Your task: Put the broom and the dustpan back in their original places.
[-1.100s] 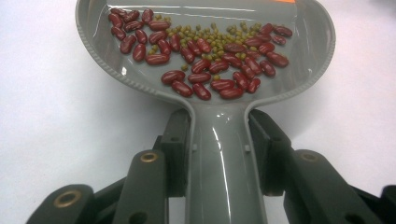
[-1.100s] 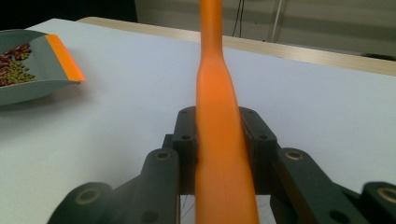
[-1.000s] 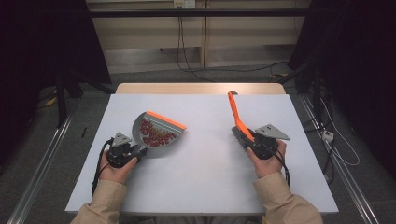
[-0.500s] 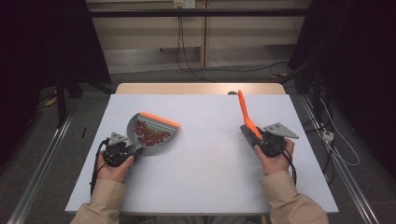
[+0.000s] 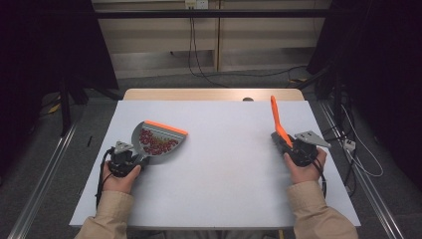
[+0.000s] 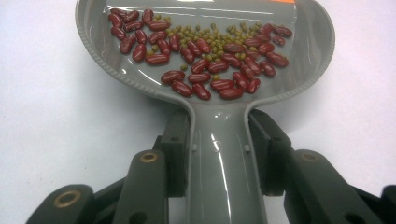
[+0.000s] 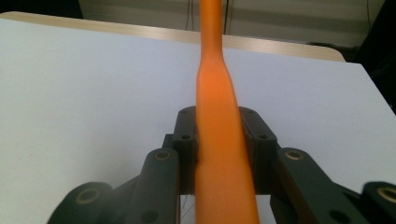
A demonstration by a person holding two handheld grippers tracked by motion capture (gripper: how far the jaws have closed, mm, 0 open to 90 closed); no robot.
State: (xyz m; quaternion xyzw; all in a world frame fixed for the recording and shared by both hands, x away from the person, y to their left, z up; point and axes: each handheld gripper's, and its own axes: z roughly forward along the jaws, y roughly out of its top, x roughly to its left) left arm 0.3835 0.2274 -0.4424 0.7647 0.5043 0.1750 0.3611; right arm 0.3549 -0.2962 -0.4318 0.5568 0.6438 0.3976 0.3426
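One grey dustpan (image 6: 210, 56), at the table's (image 5: 224, 199) left, holds many red beans (image 6: 201, 77) and small green ones (image 6: 210, 37); the left gripper (image 6: 219, 149) clamps its handle. The right gripper (image 7: 219, 149) clamps one orange brush handle (image 7: 219, 140), well apart, nothing between them.

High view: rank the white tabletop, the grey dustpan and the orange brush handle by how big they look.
1. White tabletop, by far the largest.
2. Grey dustpan.
3. Orange brush handle, long but thin, so it covers the least.
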